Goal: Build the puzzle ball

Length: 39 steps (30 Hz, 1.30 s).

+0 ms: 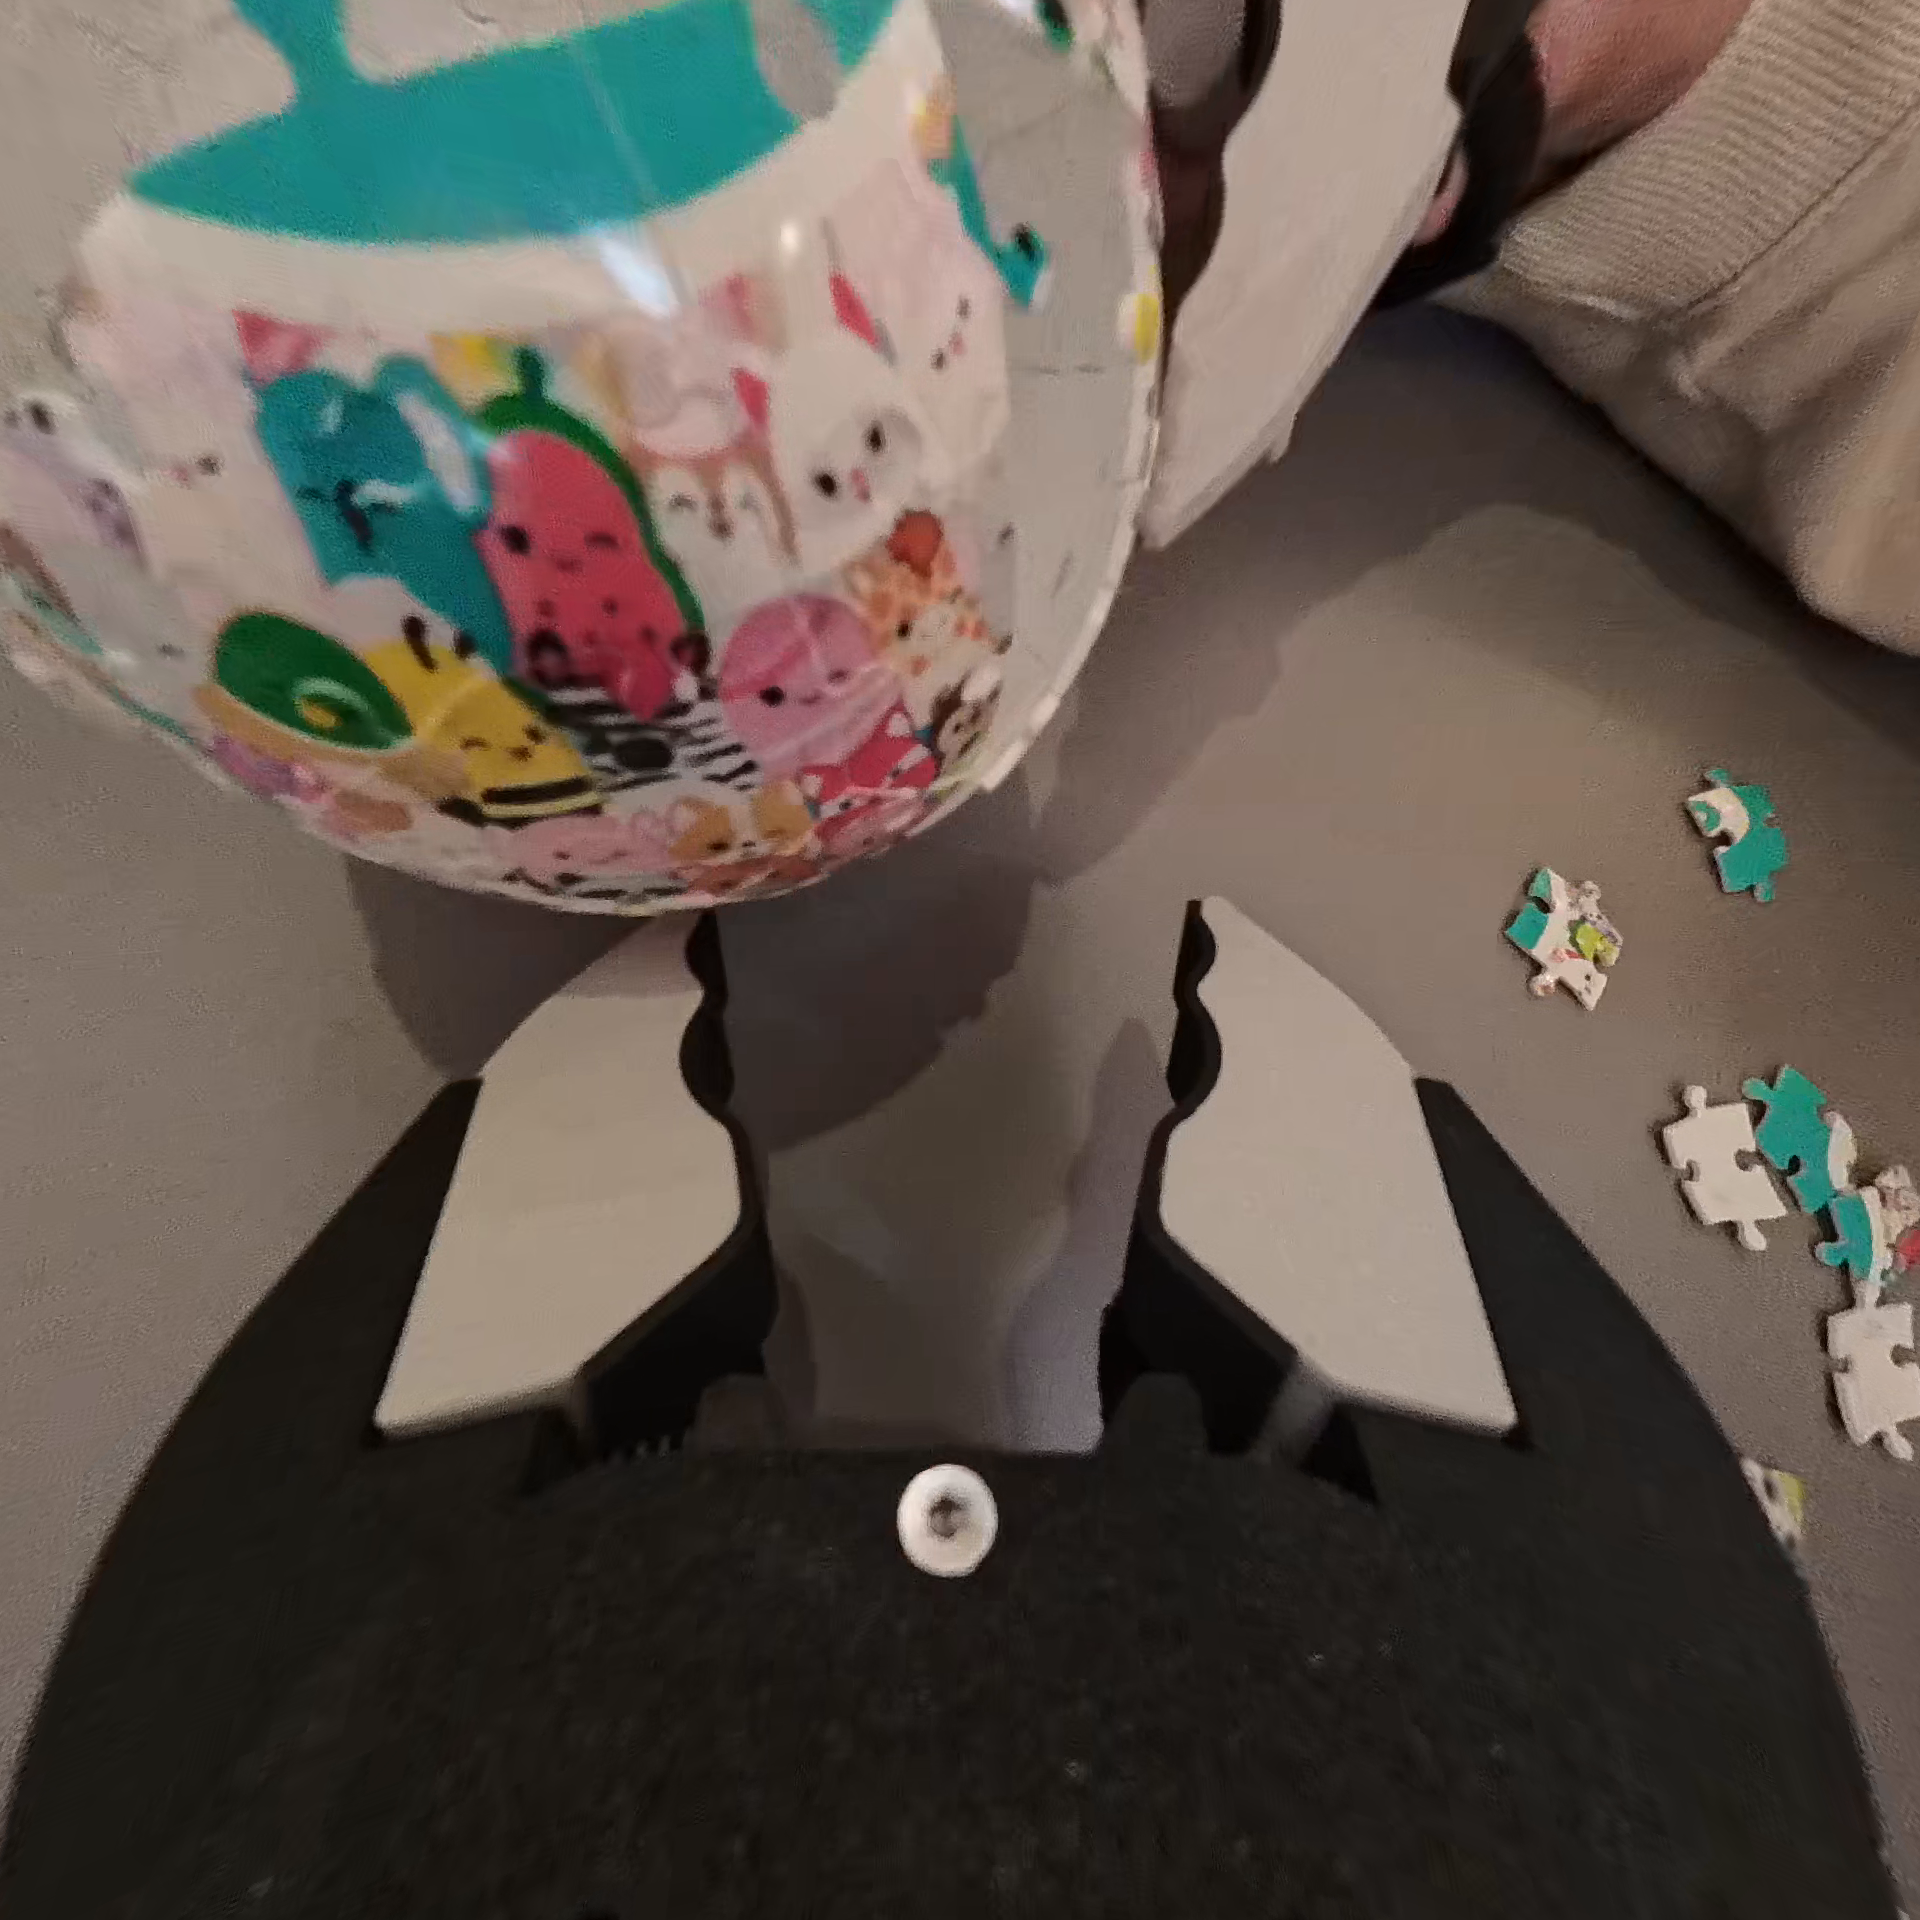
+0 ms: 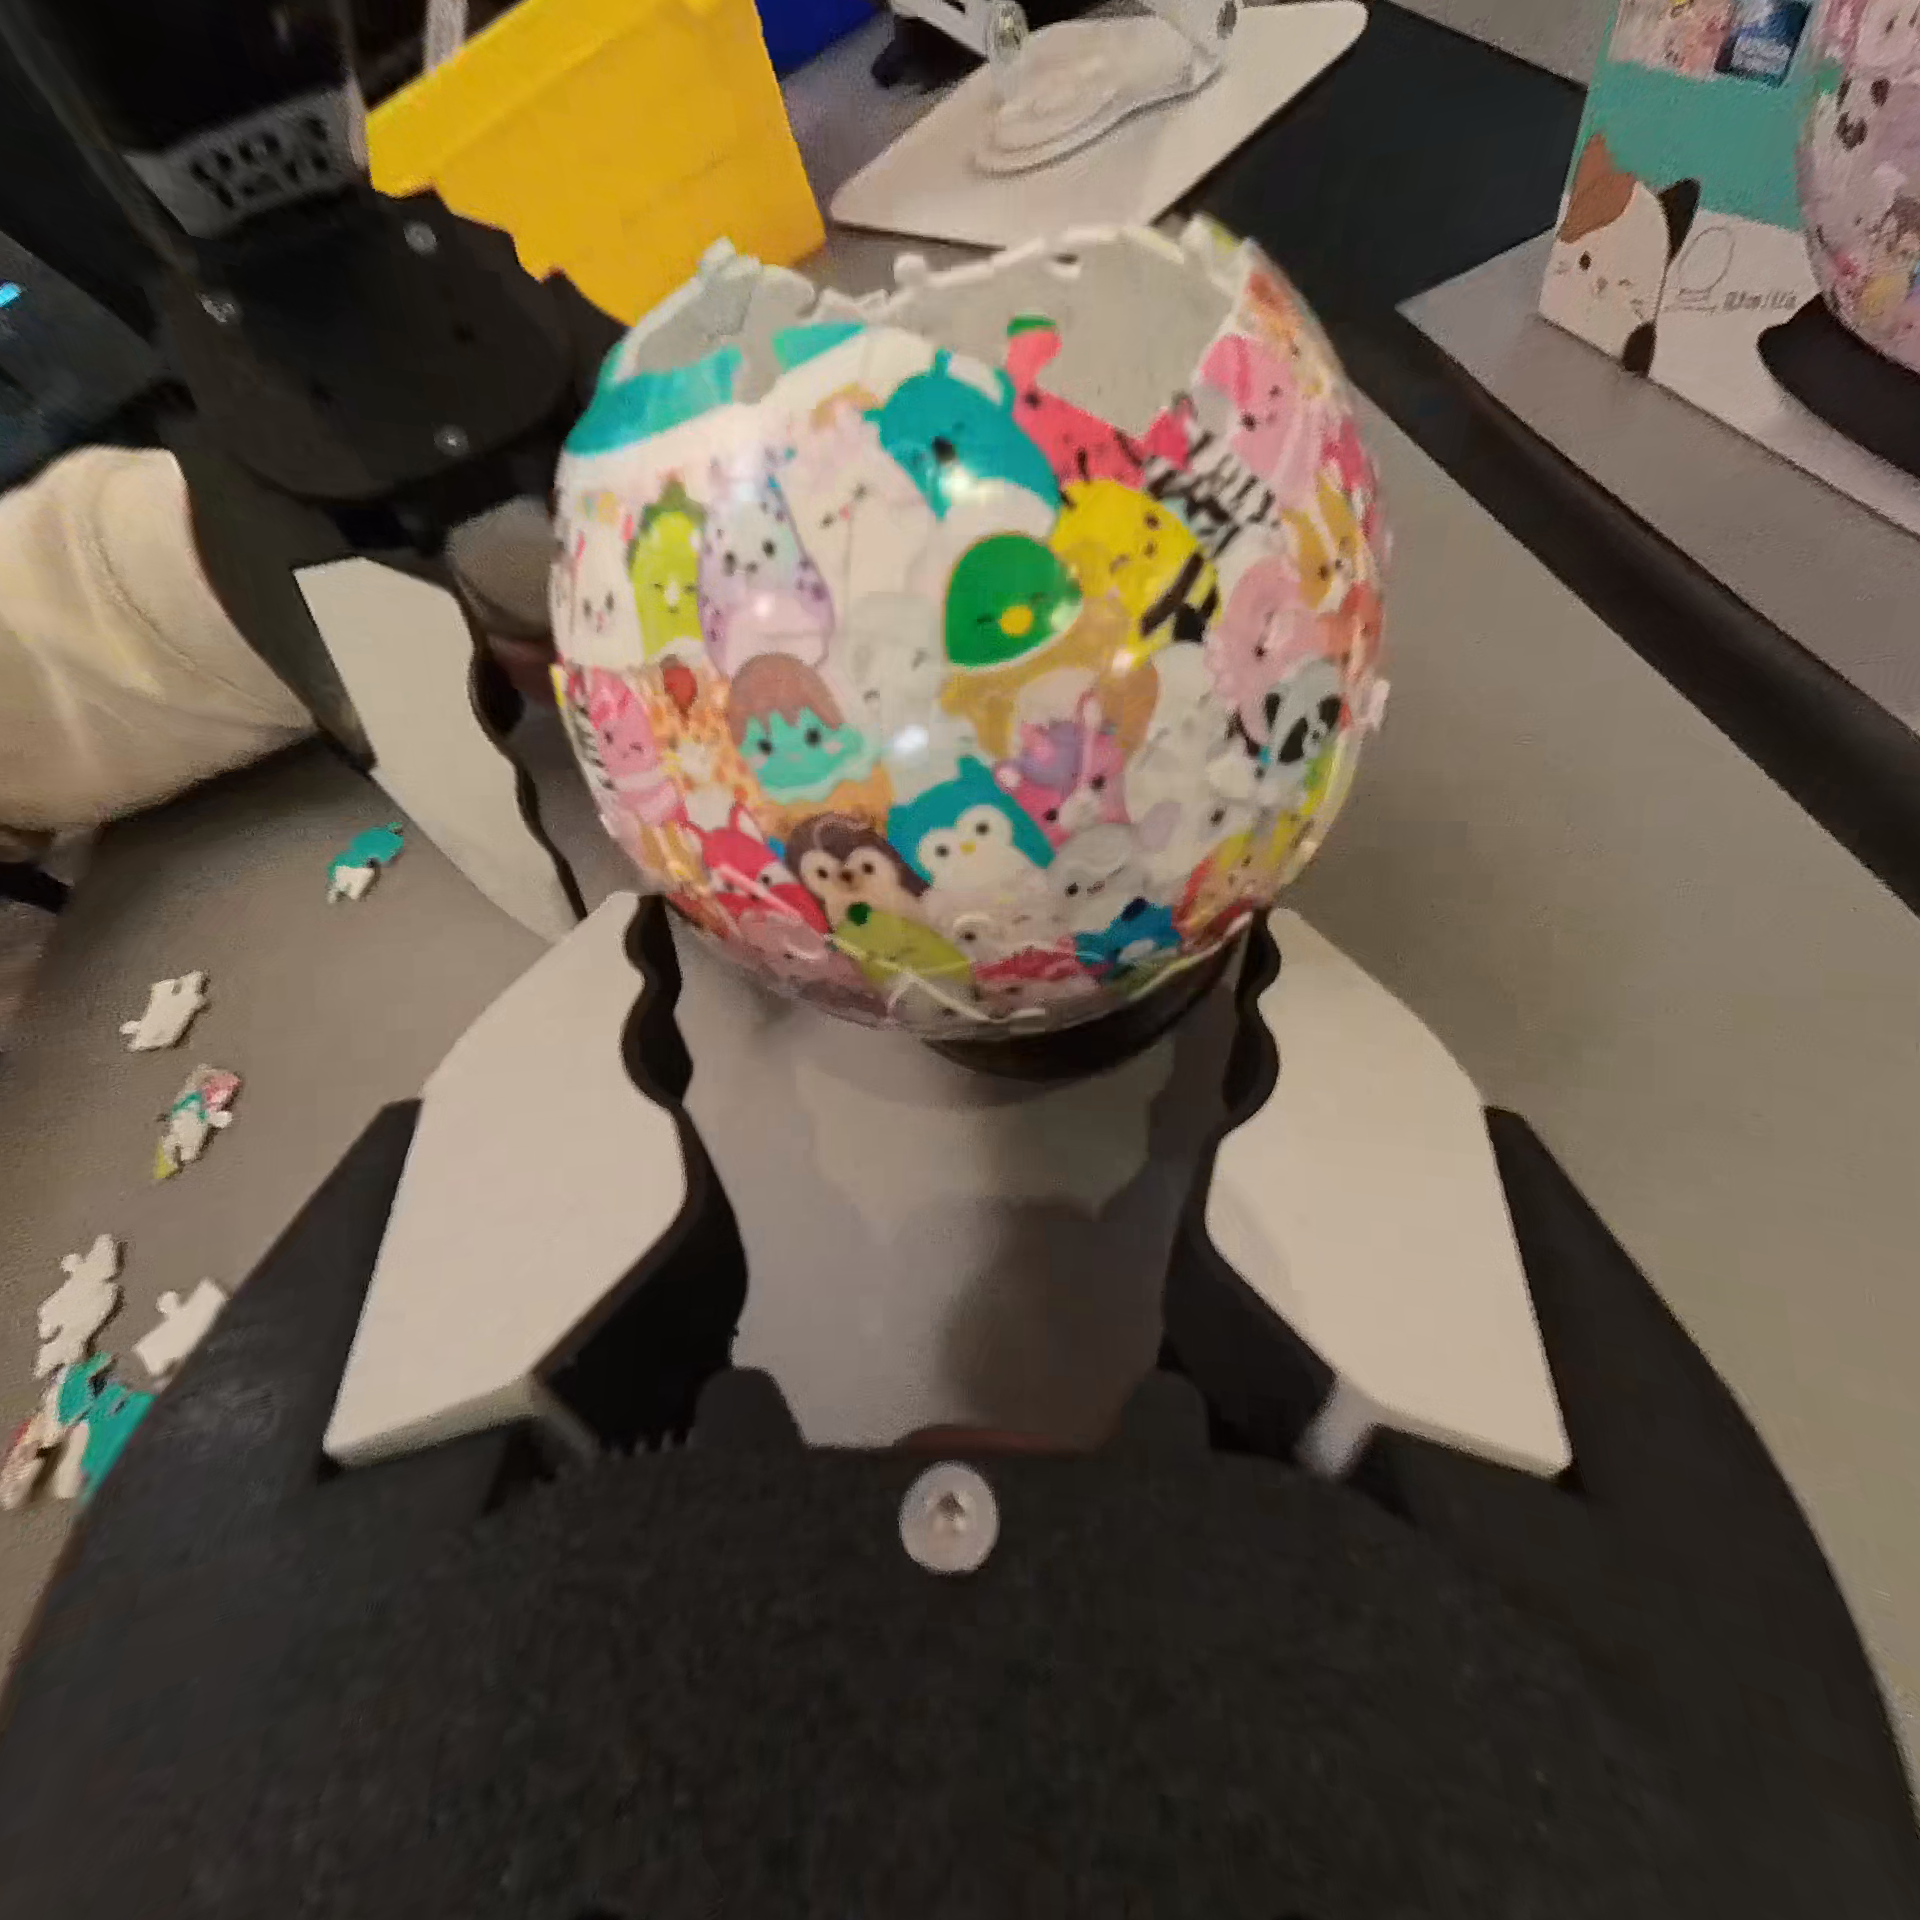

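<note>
Grey counter (image 2: 1558,935) carries the glossy cartoon-printed puzzle ball (image 2: 966,644) on its dark stand, mostly built (jagged top unfinished); loose jigsaw pieces (image 1: 1766,1195) wait nearby, left gripper (image 1: 951,935) and right gripper (image 2: 951,945) both wide, empty

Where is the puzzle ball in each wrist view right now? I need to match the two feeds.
Left wrist view: puzzle ball fills the upper left, just beyond the open left hand-held gripper.
Right wrist view: puzzle ball sits centre, open top up, just beyond the open right hand-held gripper.
Shared landmark: loose puzzle pieces on the grey table.
</note>
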Each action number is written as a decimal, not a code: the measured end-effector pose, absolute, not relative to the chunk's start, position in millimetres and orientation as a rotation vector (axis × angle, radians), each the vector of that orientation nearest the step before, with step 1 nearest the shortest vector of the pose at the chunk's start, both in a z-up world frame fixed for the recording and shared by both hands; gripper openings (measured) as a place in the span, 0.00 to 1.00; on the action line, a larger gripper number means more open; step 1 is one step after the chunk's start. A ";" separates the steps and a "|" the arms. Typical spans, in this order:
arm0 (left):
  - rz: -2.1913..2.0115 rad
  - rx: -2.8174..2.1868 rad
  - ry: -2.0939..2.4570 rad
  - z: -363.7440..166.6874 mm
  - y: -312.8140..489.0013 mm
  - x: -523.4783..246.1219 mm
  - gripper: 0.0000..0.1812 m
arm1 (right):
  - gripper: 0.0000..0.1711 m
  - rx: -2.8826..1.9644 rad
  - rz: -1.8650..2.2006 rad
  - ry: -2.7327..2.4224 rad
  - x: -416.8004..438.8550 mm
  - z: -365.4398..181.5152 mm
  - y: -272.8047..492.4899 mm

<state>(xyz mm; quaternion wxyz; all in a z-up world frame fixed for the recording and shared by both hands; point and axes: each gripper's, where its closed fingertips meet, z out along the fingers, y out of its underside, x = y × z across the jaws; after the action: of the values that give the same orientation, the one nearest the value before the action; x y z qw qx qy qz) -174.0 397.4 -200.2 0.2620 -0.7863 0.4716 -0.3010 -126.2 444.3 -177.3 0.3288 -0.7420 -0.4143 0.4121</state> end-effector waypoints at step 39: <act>-0.822 -2.115 1.421 -218.3 386.0 -165.7 0.55 | 0.68 -2.056 0.872 -1.417 -129.1 -219.4 414.4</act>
<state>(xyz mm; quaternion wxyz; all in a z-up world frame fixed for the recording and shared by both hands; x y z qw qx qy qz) -165.7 386.0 -218.3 0.2298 -0.7687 0.5166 -0.2989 -129.1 414.4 -219.4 0.2457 -0.7536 -0.5192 0.3195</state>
